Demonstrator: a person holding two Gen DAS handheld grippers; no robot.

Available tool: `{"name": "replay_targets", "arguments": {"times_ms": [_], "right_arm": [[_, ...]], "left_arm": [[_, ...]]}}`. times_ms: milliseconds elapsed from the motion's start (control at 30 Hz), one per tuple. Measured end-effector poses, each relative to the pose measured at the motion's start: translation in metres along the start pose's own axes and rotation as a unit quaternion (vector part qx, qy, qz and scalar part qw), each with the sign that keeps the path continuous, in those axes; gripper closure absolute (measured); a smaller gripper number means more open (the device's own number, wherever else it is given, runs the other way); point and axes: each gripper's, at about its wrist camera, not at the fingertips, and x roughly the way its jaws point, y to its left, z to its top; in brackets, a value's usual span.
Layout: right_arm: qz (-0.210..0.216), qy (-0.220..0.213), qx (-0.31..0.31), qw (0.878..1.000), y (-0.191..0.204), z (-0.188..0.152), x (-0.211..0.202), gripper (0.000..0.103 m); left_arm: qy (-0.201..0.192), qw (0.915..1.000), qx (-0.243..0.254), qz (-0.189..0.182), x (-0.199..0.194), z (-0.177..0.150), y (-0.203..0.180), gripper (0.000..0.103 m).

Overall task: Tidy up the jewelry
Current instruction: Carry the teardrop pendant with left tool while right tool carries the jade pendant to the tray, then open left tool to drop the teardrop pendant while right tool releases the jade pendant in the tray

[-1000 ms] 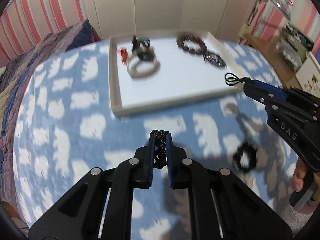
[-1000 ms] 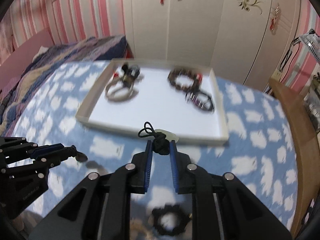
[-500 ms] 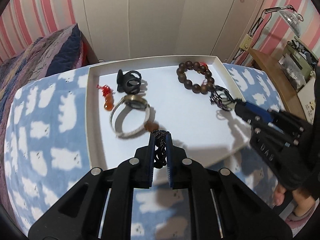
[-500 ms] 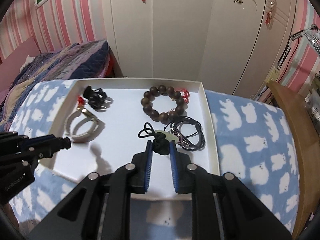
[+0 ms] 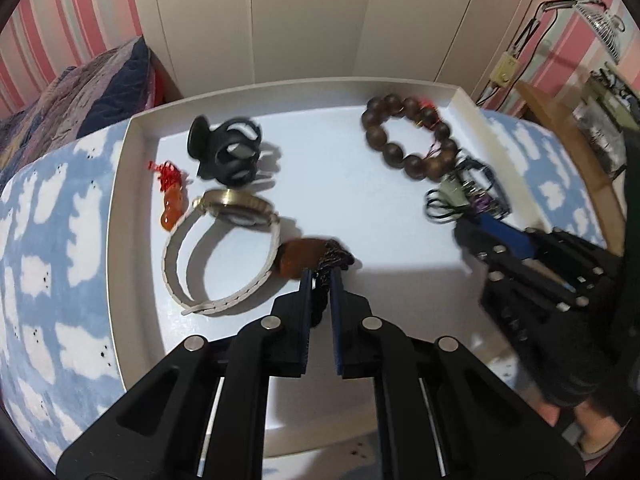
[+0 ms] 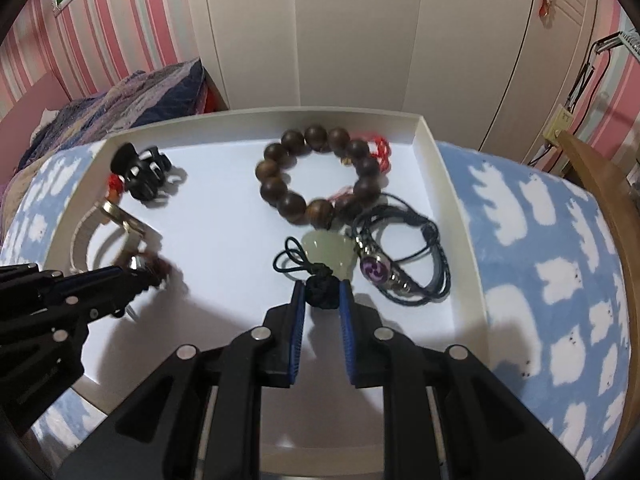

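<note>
A white tray (image 5: pixel 120 184) lies on a blue cloud-print cloth. My left gripper (image 5: pixel 320 276) is shut on the dark braided cord of an amber pendant (image 5: pixel 298 258) that touches the tray floor beside a white-strap watch (image 5: pixel 224 240). My right gripper (image 6: pixel 323 290) is shut on the black knotted cord of a pale green jade pendant (image 6: pixel 330 254), low over the tray next to a black cord bracelet with a purple charm (image 6: pixel 400 256). A brown wooden bead bracelet (image 6: pixel 316 176) lies just behind.
A black hair claw (image 5: pixel 228 152) and a red-orange charm (image 5: pixel 172 196) lie at the tray's far left. White wardrobe doors (image 6: pixel 360 40) stand behind. A quilt (image 6: pixel 120 100) lies at the left, a wooden table edge (image 6: pixel 600 184) at the right.
Both grippers have moved forward and down over the tray, carrying their pendants. The amber pendant now rests by the watch and the jade pendant reaches the cord bracelet.
</note>
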Motion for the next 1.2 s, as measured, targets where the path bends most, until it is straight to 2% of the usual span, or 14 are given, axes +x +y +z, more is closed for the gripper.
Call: {"name": "replay_targets", "arguments": {"times_ms": [300, 367, 433, 567, 633, 667, 700, 767, 833, 933, 1033, 1200], "right_arm": [[0.013, 0.005, -0.008, 1.000, -0.001, -0.002, 0.000, 0.083], [0.020, 0.005, -0.008, 1.000, -0.002, -0.002, -0.006, 0.076], [0.022, -0.005, -0.009, 1.000, -0.004, -0.003, -0.016, 0.065], [0.043, -0.021, 0.001, 0.999, -0.013, -0.002, -0.041, 0.059], [0.052, -0.039, 0.008, 0.998, -0.021, -0.003, -0.059, 0.044], [0.049, -0.049, 0.007, 0.998, -0.023, -0.004, -0.066, 0.035], [0.038, -0.064, 0.004, 0.997, -0.024, -0.006, -0.075, 0.030], [0.021, -0.077, 0.002, 0.997, -0.028, -0.011, -0.088, 0.027], [0.011, -0.090, 0.007, 0.996, -0.035, -0.018, -0.098, 0.018], [-0.011, -0.098, 0.017, 0.995, -0.041, -0.030, -0.104, 0.015], [-0.019, -0.091, 0.024, 0.995, -0.047, -0.043, -0.108, 0.014], [-0.015, -0.090, 0.051, 0.994, -0.042, -0.059, -0.117, 0.013]], "left_arm": [[-0.001, 0.9996, 0.024, 0.016, 0.001, -0.009, -0.009, 0.095], [-0.002, 0.9995, 0.025, 0.017, -0.004, -0.010, -0.009, 0.088], [-0.007, 0.9996, 0.023, 0.012, -0.013, -0.009, -0.008, 0.072], [-0.028, 0.9991, 0.032, 0.007, -0.040, -0.012, -0.009, 0.056], [-0.048, 0.9983, 0.032, 0.008, -0.058, -0.014, -0.007, 0.036], [-0.058, 0.9978, 0.031, 0.010, -0.067, -0.015, -0.005, 0.031], [-0.069, 0.9971, 0.030, 0.011, -0.075, -0.018, -0.003, 0.024], [-0.089, 0.9956, 0.026, 0.015, -0.091, -0.022, 0.005, 0.018], [-0.101, 0.9944, 0.019, 0.024, -0.102, -0.030, 0.013, 0.010], [-0.109, 0.9935, 0.008, 0.030, -0.112, -0.044, 0.025, 0.003], [-0.112, 0.9925, 0.004, 0.048, -0.115, -0.062, 0.034, 0.003], [-0.087, 0.9950, -0.013, 0.048, -0.110, -0.093, 0.041, 0.003]]}}
